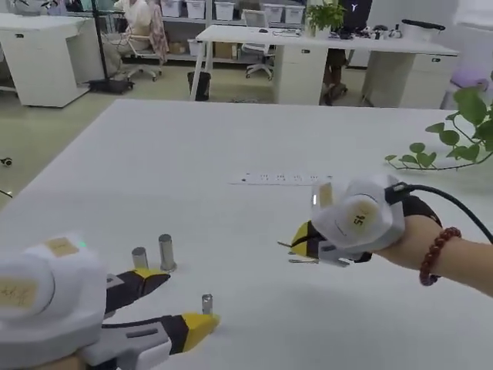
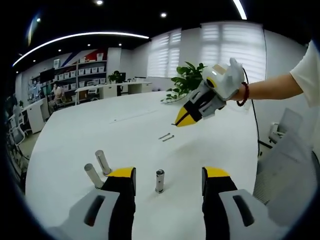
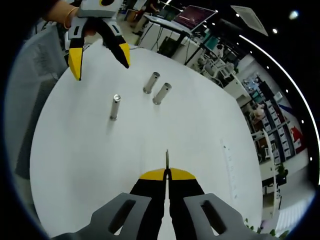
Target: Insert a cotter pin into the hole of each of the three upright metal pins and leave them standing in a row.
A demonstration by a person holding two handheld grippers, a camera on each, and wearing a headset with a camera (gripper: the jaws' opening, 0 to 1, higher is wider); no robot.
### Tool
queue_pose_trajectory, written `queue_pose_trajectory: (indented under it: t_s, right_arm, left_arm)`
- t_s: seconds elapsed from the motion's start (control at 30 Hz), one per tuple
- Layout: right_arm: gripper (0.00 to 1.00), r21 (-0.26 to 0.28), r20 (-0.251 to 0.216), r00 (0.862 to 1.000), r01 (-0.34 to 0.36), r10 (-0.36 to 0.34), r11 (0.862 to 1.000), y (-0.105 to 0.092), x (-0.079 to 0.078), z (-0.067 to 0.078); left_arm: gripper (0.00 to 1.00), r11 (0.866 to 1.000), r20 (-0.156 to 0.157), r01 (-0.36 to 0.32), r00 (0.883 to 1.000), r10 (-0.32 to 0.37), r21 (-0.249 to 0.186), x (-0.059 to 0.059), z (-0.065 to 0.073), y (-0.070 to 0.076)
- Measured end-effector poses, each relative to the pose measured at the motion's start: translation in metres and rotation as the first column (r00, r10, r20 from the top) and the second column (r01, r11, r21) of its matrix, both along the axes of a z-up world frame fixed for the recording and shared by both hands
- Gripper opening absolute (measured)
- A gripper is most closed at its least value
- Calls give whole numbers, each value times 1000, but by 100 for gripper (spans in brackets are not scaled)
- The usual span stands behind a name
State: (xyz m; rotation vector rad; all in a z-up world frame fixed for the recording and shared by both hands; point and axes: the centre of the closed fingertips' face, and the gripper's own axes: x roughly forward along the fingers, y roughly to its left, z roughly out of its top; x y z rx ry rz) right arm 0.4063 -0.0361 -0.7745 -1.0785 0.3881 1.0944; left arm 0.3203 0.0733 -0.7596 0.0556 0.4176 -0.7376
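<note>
The right tool (image 3: 167,173) is clamped on a cotter pin (image 3: 167,159). The left tool (image 2: 169,180) stands open beside the nearest metal pin (image 3: 115,107), at eleven o'clock. A misaligned push could topple it.

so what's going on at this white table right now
A person holds tongs in each hand over a white table. The right tongs are shut on a thin metal cotter pin. The left tongs are open, facing three upright silver metal pins. Two more cotter pins lie on the table; none looks inserted yet.
</note>
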Motion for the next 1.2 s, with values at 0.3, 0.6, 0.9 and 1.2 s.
queue_pose_trajectory:
  t_s: [0.3, 0.6, 0.9, 1.2]
  right_arm:
    - [1, -21, 88, 991, -95, 97, 995, 14, -30, 17]
    - [1, -54, 194, 966, -162, 170, 985, 24, -54, 28]
    - [1, -77, 248, 949, -184, 197, 980, 28, -68, 27]
    - [2, -50, 243, 954, -169, 177, 984, 31, -78, 24]
  left_arm:
    - [39, 998, -37, 0, 999, -3, -68, 7, 6, -14]
    - [29, 985, -99, -9, 995, -8, -170, 8, 12, -30]
    - [20, 960, -176, -27, 984, -23, -279, 6, 15, -47]
    - [12, 929, -233, -56, 972, -33, -365, 4, 15, -60]
